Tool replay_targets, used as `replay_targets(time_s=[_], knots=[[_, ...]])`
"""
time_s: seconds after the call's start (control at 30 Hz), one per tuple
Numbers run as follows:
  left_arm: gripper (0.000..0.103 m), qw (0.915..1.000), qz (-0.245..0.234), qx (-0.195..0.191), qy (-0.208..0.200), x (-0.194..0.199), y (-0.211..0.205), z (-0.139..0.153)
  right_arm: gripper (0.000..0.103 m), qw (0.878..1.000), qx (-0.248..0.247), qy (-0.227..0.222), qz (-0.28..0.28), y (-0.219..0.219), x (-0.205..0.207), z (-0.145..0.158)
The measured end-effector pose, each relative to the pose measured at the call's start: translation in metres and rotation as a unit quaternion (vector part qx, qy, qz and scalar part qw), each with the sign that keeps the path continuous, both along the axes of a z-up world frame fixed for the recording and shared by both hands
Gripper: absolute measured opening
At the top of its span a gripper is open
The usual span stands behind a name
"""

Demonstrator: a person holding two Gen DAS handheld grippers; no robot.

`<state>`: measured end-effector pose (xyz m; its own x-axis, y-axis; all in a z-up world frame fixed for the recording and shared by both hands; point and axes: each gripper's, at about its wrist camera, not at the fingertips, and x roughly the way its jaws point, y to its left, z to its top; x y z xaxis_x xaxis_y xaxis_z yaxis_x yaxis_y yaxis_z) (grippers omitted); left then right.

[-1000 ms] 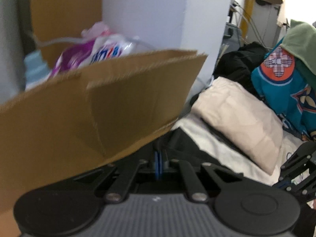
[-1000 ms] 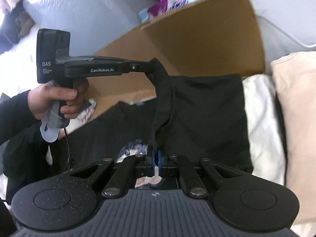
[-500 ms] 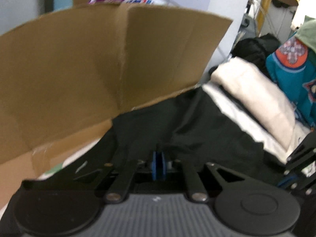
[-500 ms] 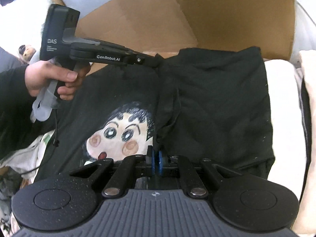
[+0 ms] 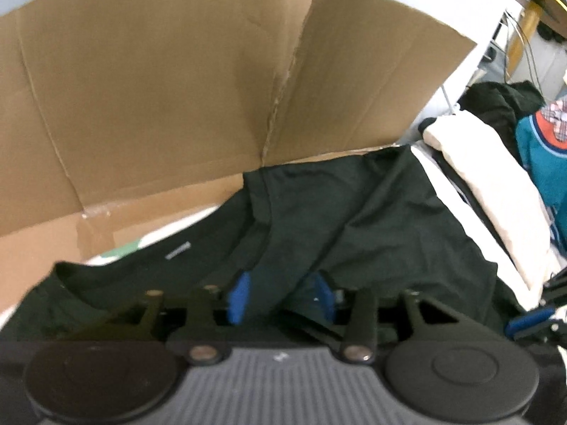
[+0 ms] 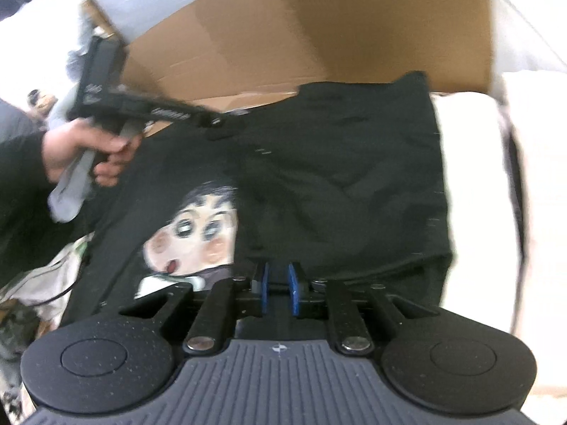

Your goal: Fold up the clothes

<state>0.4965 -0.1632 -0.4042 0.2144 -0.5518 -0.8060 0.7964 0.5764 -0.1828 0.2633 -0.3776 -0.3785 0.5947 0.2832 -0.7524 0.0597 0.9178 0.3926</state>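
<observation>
Left gripper (image 5: 280, 295): jaws spread wide, blue pads (image 5: 238, 295) apart; a ridge of black cloth rises between them, but the pads are not pressed on it. In the right wrist view the same tool (image 6: 212, 122) sits at the far left edge of the shirt, blurred, held by a hand (image 6: 86, 150) in a dark sleeve.

Right gripper (image 6: 279, 288): jaws partly apart, a clear gap between the blue pads; it sits at the near hem of the shirt, and nothing is pinched between the pads.

Black T-shirt (image 6: 336, 177): lies spread out flat, its right half folded over the left so that the fold edge runs down the middle; slack wrinkles across the folded part. Seen from the left wrist (image 5: 372, 219) it stretches away toward the box, with a small white label near the collar.

Cartoon print (image 6: 193, 232): a face with dark hair and pink cheeks, half covered by the folded-over cloth.

Cardboard box (image 5: 177, 88): stands open just behind the shirt, its flap upright; the shirt's far edge touches its base.

Cream folded garment (image 5: 485, 191): lies just beside the shirt on the right.

Teal and orange garment (image 5: 542, 156): farther right, behind the cream one.

Light crumpled cloth (image 6: 46, 279): at the shirt's left, under the sleeve.
</observation>
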Motion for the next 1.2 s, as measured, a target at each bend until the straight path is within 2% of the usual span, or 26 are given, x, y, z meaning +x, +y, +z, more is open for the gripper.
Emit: replay_targets(time_s=[0.03, 0.13, 0.27, 0.37, 0.43, 0.53, 0.67, 0.83, 0.9, 1.0, 1.07, 1.2], knots=[[0.050, 1.0000, 0.005, -0.001, 0.007, 0.000, -0.003, -0.004, 0.021, 1.000, -0.006, 0.000, -0.010, -0.005, -0.002, -0.001], [0.050, 0.9990, 0.025, -0.004, 0.036, 0.003, -0.005, -0.015, 0.023, 0.998, -0.036, 0.002, -0.042, -0.021, -0.004, -0.005], [0.046, 0.9968, 0.048, -0.002, 0.064, 0.006, -0.004, -0.027, 0.042, 0.995, -0.069, 0.008, -0.078, -0.039, -0.007, -0.014], [0.031, 0.9955, 0.048, 0.000, 0.081, 0.007, -0.003, -0.034, 0.044, 0.992, -0.088, 0.017, -0.089, -0.048, -0.007, -0.021], [0.005, 0.9955, 0.046, 0.003, 0.083, 0.008, -0.002, -0.035, 0.044, 0.991, -0.098, 0.023, -0.093, -0.052, -0.007, -0.026], [0.002, 0.9968, 0.046, 0.008, 0.065, 0.008, -0.001, -0.032, 0.044, 0.990, -0.102, 0.031, -0.090, -0.057, -0.005, -0.034], [0.001, 0.9970, 0.059, 0.021, 0.046, 0.010, 0.001, -0.027, 0.044, 0.990, -0.111, 0.027, -0.079, -0.062, -0.003, -0.042], [0.002, 0.9944, 0.083, 0.062, 0.022, 0.009, 0.006, -0.017, 0.044, 0.992, -0.099, 0.025, -0.074, -0.069, -0.008, -0.039], [0.007, 0.9910, 0.106, 0.073, 0.037, 0.011, 0.010, -0.013, 0.044, 0.993, -0.093, 0.024, -0.072, -0.071, -0.012, -0.039], [0.012, 0.9900, 0.109, 0.069, 0.058, -0.001, 0.013, -0.002, 0.044, 0.993, -0.089, 0.018, -0.072, -0.072, -0.018, -0.039], [0.015, 0.9882, 0.117, 0.059, 0.079, -0.011, 0.010, 0.004, 0.044, 0.994, -0.086, 0.015, -0.072, -0.073, -0.021, -0.039], [0.029, 0.9836, 0.135, 0.042, 0.112, -0.035, 0.002, 0.016, 0.044, 0.994, -0.080, 0.008, -0.072, -0.076, -0.027, -0.039]])
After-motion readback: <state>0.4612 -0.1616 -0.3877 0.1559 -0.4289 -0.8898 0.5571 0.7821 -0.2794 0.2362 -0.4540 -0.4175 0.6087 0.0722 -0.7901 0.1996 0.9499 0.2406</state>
